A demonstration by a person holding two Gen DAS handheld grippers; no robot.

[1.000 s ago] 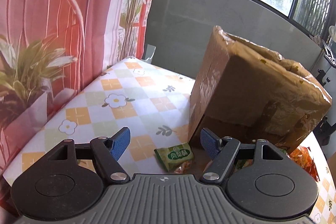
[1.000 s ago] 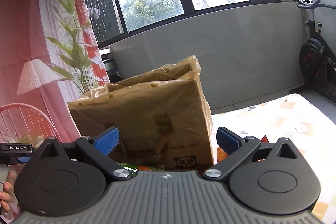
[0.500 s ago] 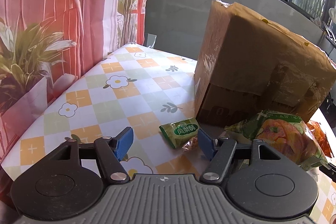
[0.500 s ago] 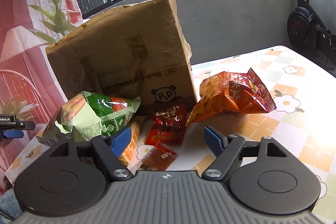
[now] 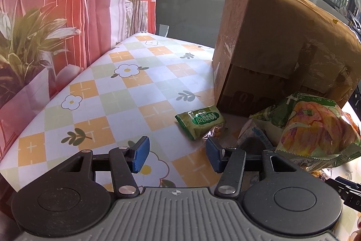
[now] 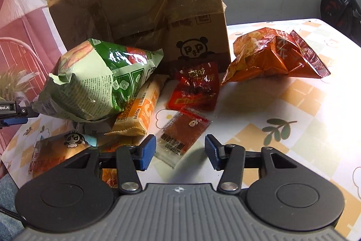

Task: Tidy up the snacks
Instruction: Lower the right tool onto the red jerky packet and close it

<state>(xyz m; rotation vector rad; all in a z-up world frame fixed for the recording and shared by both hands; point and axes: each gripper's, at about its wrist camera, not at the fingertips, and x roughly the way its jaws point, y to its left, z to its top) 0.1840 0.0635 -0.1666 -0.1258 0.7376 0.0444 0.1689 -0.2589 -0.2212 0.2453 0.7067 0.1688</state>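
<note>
Dropping toward the desk [image 6: 304, 105], both tongs have just been narrowing with nothing between the pads; the right tongs [image 6: 180, 151] stand apart around the near end of a small clear sachet [image 6: 183, 132] at lower centre, not yet pressing it; the left tongs [image 5: 177, 154] stand apart just short of a green packet [image 5: 199, 121] at centre frame; other snacks lie heaped before the cardboard box [image 6: 140, 3], none sorted yet, so a first pick looks imminent.

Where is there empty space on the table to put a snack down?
The flowered tablecloth is bare between the curtain and the cardboard box, left of the small green packet. There is more bare cloth right of the clear sachet, below the orange-red bag. In front of the box it is crowded.
</note>
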